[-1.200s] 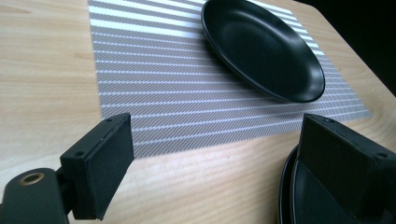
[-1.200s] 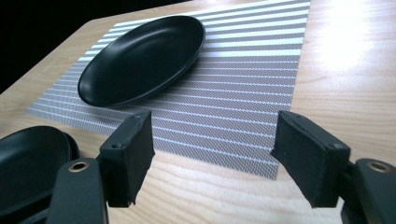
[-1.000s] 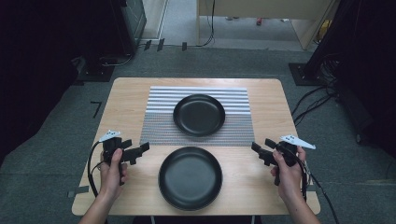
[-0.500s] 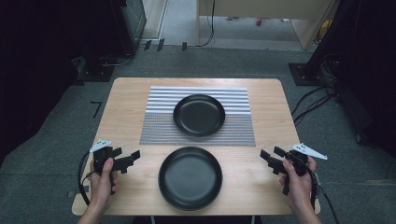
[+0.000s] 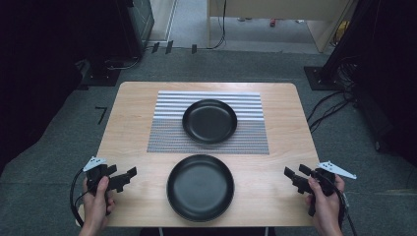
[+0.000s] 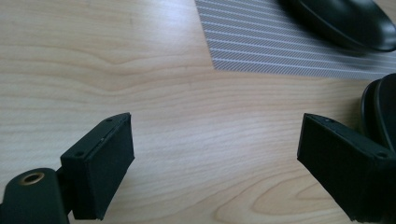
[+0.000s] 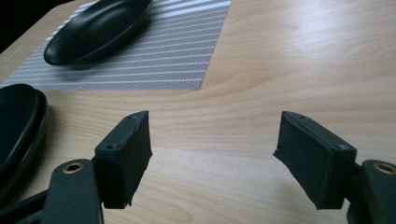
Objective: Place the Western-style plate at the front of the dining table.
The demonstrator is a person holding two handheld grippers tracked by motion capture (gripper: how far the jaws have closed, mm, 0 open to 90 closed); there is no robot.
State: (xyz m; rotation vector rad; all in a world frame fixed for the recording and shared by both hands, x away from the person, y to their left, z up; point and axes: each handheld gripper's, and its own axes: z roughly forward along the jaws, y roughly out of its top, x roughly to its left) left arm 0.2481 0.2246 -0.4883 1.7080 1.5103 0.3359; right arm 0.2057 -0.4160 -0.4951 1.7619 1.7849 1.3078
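Two black plates are on the wooden table (image 5: pixel 133 118). The far plate (image 5: pixel 210 121) rests on a grey striped placemat (image 5: pixel 167 132); the near plate (image 5: pixel 200 187) lies on bare wood close to the front edge. My left gripper (image 5: pixel 129 176) is left of the near plate, low over the table, open and holding nothing. My right gripper (image 5: pixel 293 174) is at the plate's right, also open and holding nothing. In the left gripper view the gripper (image 6: pixel 215 140) frames bare wood, with the near plate's rim (image 6: pixel 380 107) at right. The right gripper view has its gripper (image 7: pixel 212 140) over wood and the near plate (image 7: pixel 18 126) at left.
Bare wood lies on both sides of the placemat (image 7: pixel 177 56) and of the near plate. The far plate (image 7: pixel 98 30) sits well beyond both grippers. Grey carpet with cables (image 5: pixel 324 105) surrounds the table, and dark equipment stands at the back left.
Both hands have drawn back toward the table's front edge and slightly outward, away from the near plate. The jaws stay wide apart and the plates have not moved.
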